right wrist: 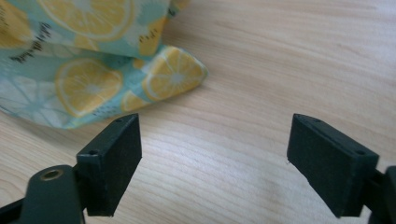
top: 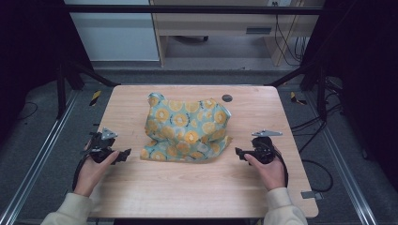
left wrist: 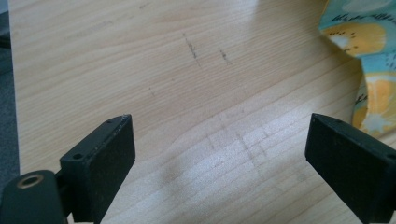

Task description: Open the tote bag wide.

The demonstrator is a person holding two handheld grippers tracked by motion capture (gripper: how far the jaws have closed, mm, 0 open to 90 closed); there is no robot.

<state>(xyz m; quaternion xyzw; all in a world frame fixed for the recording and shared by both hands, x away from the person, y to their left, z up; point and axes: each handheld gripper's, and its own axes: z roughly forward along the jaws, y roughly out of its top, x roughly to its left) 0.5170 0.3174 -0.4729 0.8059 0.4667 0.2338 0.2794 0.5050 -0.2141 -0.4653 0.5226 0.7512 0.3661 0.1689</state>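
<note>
Both grippers, left [top: 123, 154] and right [top: 240, 153], flank the cloth [top: 187, 129], jaws spread wide.

High cam overhead; gripper cams low, cloth [top: 187, 129] shared

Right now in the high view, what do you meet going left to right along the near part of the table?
left gripper → crumpled lemon-print cloth → right gripper
</note>
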